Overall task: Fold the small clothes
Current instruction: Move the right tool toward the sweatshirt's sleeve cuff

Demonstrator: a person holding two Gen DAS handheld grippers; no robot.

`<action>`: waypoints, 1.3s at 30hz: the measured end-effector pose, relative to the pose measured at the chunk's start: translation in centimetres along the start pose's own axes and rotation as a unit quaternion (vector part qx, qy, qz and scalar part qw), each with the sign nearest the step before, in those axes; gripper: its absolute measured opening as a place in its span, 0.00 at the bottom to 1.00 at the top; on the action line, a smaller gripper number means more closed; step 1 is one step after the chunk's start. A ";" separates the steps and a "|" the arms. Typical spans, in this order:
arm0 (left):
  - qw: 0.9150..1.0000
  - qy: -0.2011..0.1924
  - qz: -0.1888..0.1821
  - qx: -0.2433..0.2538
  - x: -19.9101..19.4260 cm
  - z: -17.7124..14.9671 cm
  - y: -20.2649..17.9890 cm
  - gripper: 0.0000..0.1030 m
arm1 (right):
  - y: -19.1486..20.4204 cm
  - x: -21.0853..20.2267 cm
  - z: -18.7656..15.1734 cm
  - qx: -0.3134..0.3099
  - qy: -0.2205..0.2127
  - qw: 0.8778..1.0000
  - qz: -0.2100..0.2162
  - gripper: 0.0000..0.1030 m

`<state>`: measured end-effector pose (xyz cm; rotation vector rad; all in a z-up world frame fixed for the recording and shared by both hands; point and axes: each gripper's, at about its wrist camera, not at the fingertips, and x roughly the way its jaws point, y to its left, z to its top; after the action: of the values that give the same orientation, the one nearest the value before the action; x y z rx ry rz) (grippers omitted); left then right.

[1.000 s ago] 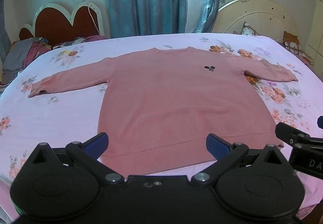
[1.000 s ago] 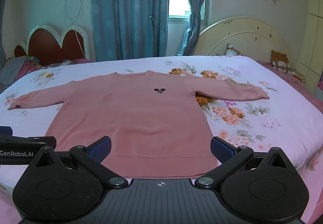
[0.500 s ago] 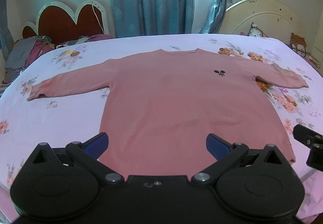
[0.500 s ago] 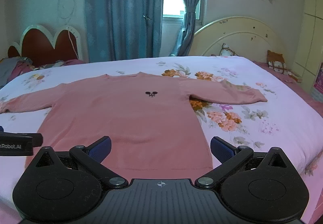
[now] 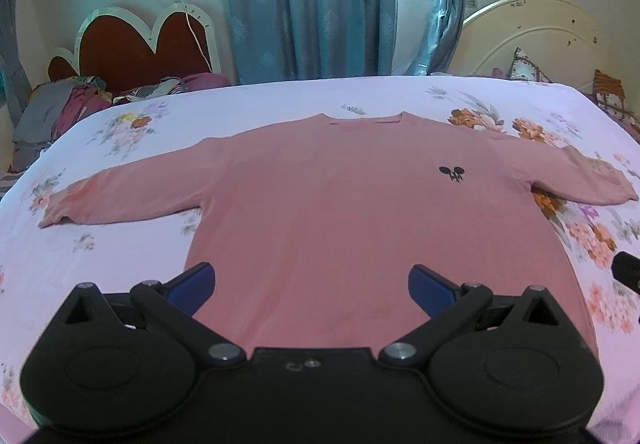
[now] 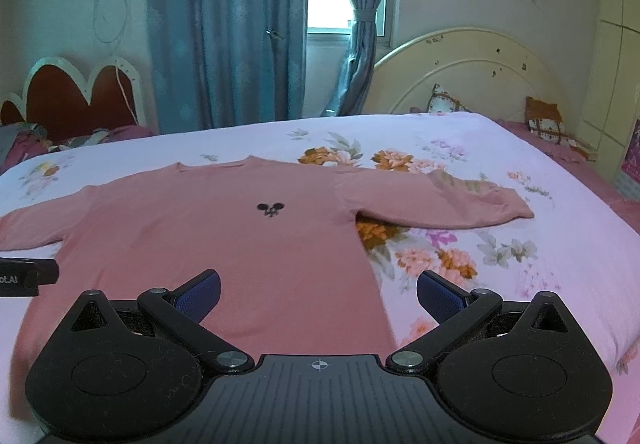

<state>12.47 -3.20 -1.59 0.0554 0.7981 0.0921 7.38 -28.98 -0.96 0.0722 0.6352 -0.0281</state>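
A pink long-sleeved sweater (image 5: 340, 204) lies flat and face up on the bed, both sleeves spread out, a small black logo (image 5: 451, 173) on its chest. It also shows in the right wrist view (image 6: 224, 236). My left gripper (image 5: 311, 282) is open and empty above the sweater's lower part. My right gripper (image 6: 318, 290) is open and empty over the sweater's lower right side. The hem is hidden behind both grippers. The left gripper's edge shows in the right wrist view (image 6: 24, 276).
The bed has a white floral sheet (image 5: 100, 244). A cream headboard (image 6: 472, 76) stands at the right, a red heart-shaped headboard (image 5: 144, 48) and a pile of clothes (image 5: 60, 104) at the left. Blue curtains (image 5: 312, 0) hang behind.
Both grippers have moved forward over the sweater, so its hem is now hidden under them. Both stay open. The sweater has not moved.
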 end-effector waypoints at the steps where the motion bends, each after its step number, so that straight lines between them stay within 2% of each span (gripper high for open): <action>1: 1.000 0.002 0.002 0.000 0.3 0.3 -0.3 1.00 | -0.5 0.6 0.3 0.001 0.000 1.000 0.000 1.00; 13: 1.000 0.008 0.016 -0.007 5.3 4.3 -4.7 1.00 | -8.3 7.6 3.6 0.025 0.007 1.000 -0.016 1.00; 25: 0.999 0.038 0.021 0.004 11.8 6.2 -8.7 1.00 | -16.2 15.5 4.3 0.050 0.020 0.997 -0.055 1.00; 29: 0.999 0.041 0.001 0.008 13.5 6.7 -9.2 1.00 | -18.7 18.2 4.5 0.061 0.029 0.995 -0.070 1.00; 34: 0.999 0.037 -0.006 0.018 15.7 7.5 -10.2 1.00 | -21.8 21.2 4.7 0.083 0.037 0.991 -0.101 0.99; 39: 0.999 0.031 -0.024 0.027 17.4 8.3 -10.8 0.97 | -25.3 24.4 5.0 0.111 0.049 0.984 -0.131 0.99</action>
<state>31.17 -12.27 -9.14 0.0851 0.8638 0.0278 28.76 -54.68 -12.96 0.2061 0.7358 -0.3527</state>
